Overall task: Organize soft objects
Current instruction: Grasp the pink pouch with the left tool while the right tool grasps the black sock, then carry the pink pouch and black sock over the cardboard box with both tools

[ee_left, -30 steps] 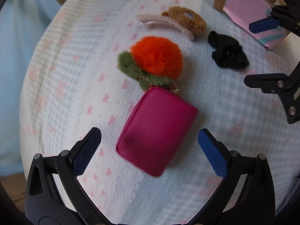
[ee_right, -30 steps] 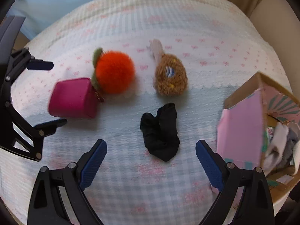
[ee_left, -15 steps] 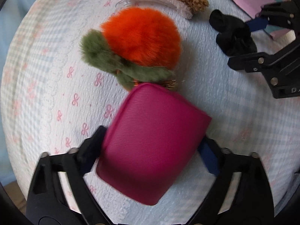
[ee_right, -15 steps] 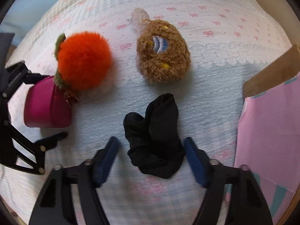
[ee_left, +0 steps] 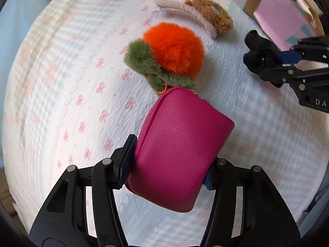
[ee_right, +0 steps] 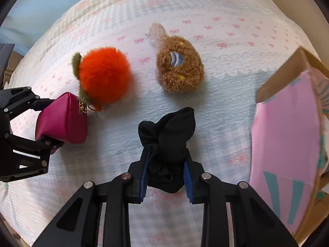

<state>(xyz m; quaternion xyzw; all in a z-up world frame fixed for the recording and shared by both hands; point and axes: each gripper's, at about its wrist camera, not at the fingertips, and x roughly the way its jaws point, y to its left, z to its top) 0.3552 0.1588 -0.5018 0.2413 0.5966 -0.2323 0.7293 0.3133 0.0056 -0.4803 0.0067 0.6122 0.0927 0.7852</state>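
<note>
We see two simultaneous grasps on a quilted bedspread (ee_right: 226, 94). The main risk is a snag: the orange pompom charm (ee_left: 174, 49) touches the zip end of the magenta pouch (ee_left: 181, 144) at 12 o'clock, and whether its gold clasp is hooked to the zip we cannot tell, so lifting may drag the charm along. The pouch is also pinched only near its lower end and could pivot or slip. The left gripper (ee_left: 166, 170) has just been closing, and its jaws now press both flanks of the pouch, about half open. The right gripper (ee_right: 165, 177) has likewise been closing and stands narrow, squeezing the black sock (ee_right: 166, 142); its loose upper end could catch the pink box (ee_right: 285, 144) at 3 o'clock.
</note>
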